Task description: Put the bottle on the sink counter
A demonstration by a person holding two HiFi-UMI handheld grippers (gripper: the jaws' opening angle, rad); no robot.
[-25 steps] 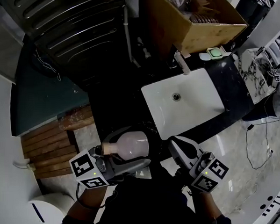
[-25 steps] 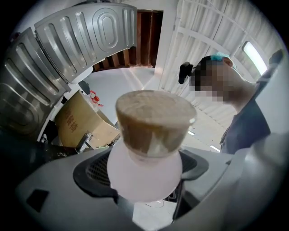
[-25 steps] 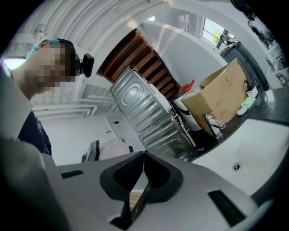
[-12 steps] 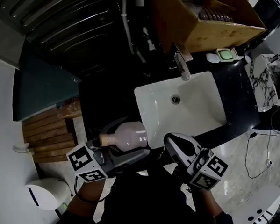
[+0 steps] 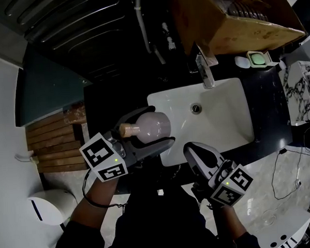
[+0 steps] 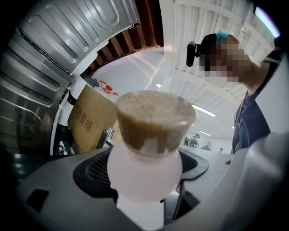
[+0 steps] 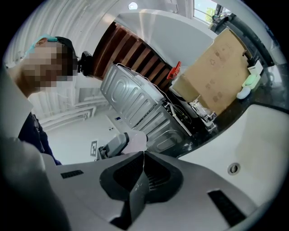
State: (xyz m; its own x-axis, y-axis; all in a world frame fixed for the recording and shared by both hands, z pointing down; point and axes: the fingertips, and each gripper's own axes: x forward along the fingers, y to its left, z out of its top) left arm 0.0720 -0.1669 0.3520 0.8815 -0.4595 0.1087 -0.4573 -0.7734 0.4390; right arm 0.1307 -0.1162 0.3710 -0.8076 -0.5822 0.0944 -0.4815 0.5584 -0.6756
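A pale pink bottle (image 5: 151, 126) with a tan cap lies on its side between the jaws of my left gripper (image 5: 145, 134), which is shut on it. It hangs over the left edge of the white sink basin (image 5: 224, 117) and the black counter (image 5: 105, 105). In the left gripper view the bottle (image 6: 149, 158) fills the middle, cap toward the camera. My right gripper (image 5: 194, 154) is at the counter's near edge, jaws shut with nothing between them. In the right gripper view the right gripper (image 7: 143, 154) points at the bottle (image 7: 135, 142).
A faucet (image 5: 204, 69) stands behind the basin, with a cardboard box (image 5: 227, 24) behind it. A green soap dish (image 5: 258, 59) sits at the back right of the counter. Wooden slats (image 5: 55, 147) lie left of the counter; a ribbed metal panel (image 5: 82, 26) is beyond.
My left gripper has carried the bottle up and right, from beside the counter's near left edge to over the basin's left rim. The right gripper has barely moved.
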